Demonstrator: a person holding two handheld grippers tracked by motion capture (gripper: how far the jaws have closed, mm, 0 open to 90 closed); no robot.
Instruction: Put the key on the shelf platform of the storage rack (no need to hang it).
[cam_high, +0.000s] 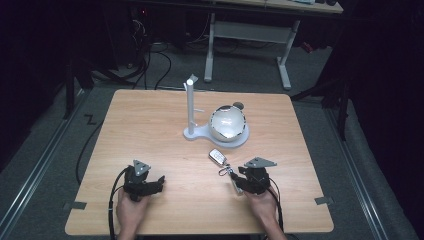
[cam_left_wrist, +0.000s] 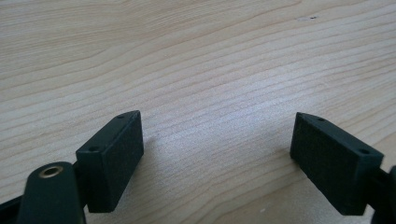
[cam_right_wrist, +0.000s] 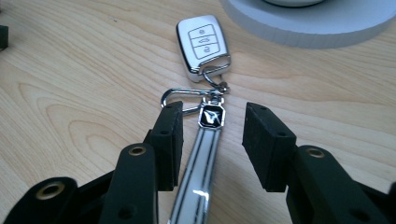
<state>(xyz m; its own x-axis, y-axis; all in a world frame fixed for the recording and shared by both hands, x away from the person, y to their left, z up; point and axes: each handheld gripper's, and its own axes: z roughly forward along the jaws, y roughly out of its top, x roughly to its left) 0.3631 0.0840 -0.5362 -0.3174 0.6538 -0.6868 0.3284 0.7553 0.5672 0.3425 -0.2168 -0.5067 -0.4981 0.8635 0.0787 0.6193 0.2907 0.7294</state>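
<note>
Step in hand: lining up a grasp on the car key (cam_right_wrist: 203, 45) by its strap (cam_right_wrist: 198, 168); right gripper (cam_right_wrist: 212, 140) low over the table (cam_high: 150, 130), astride the strap.
Right jaws: apart, strap between them, no pad pressing it in the right gripper view; nothing grasped yet.
Left gripper (cam_left_wrist: 217, 154): jaws spread wide over bare wood, holding nothing.
Next move, as a judgement: squeeze squarely on the flat strap, then lift; probably bound for the white stand (cam_high: 191, 107) or the bowl (cam_high: 228, 122) on its base.
Key, place: flat on the table, just short of the stand's base, near the right gripper.
Key, look: silver fob with three buttons, ring and carabiner clip, black emblem, glossy white-and-chrome strap.
</note>
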